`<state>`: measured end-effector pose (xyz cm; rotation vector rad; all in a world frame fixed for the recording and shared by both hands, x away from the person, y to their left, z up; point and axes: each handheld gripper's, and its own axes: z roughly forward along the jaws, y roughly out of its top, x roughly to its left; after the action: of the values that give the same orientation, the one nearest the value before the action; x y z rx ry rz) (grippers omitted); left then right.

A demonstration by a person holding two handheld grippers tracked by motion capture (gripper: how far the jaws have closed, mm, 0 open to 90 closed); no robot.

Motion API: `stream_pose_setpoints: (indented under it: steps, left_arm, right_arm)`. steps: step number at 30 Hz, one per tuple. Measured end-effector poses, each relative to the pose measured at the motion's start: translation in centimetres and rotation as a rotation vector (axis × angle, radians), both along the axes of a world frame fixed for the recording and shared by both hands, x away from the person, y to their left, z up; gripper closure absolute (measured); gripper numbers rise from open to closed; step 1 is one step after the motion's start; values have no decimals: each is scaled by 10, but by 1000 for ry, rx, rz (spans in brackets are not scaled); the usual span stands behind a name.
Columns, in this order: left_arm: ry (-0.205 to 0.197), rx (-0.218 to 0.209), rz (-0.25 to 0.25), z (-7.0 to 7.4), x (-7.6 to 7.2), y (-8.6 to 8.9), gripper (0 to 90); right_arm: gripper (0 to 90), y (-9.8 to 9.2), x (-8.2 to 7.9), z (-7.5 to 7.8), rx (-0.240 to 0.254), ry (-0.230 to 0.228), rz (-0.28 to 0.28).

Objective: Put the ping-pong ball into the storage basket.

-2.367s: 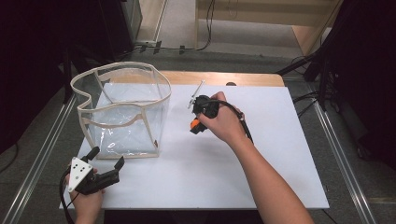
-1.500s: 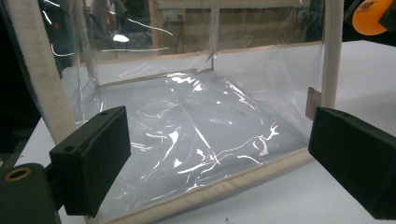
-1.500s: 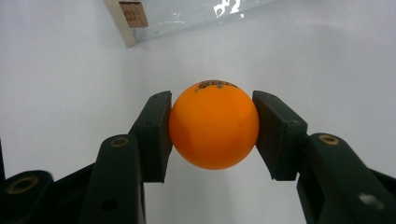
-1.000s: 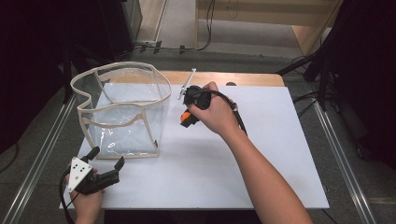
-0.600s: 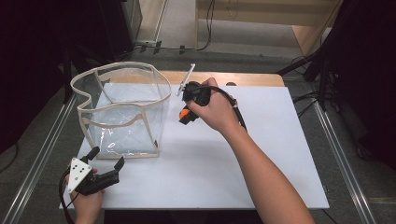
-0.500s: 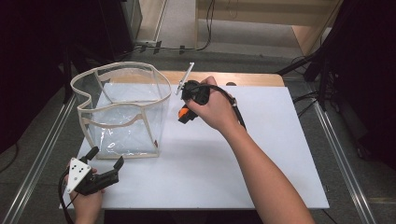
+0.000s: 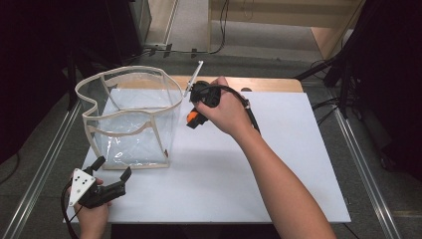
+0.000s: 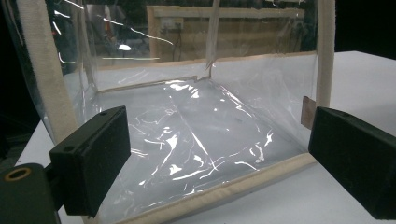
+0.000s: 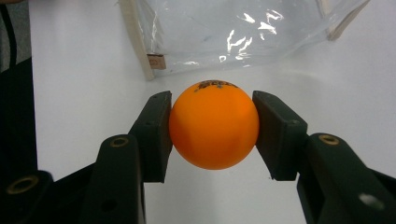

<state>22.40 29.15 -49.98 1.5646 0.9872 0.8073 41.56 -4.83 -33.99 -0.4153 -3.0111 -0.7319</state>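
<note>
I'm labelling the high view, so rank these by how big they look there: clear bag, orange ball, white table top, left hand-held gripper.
1. White table top
2. Clear bag
3. Left hand-held gripper, though it sits nearest the camera
4. Orange ball, partly hidden by the right hand-held gripper

A white table (image 7: 278, 164) stood in the middle of the room, with a strip of bare wood showing along its far edge at twelve o'clock. On its white top sat a clear plastic bag (image 7: 130, 119) with cream fabric trim, open at the top, occupying the ten o'clock part of the surface. Its base rested flat on the top, and its near bottom edge lay toward eight o'clock. The stretch from three to six o'clock was plain white surface.
</note>
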Motion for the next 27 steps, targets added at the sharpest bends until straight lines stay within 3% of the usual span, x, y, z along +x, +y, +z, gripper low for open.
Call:
stream_pose_setpoints:
  steps: [12,27]
  left_arm:
    - [-2,14,-3,0,0,-2,61]
    - [-2,13,-6,0,0,-1,61]
  right_arm:
    - [480,4,2,15,-11,-15,10]
    - [480,7,3,26,4,5,33]
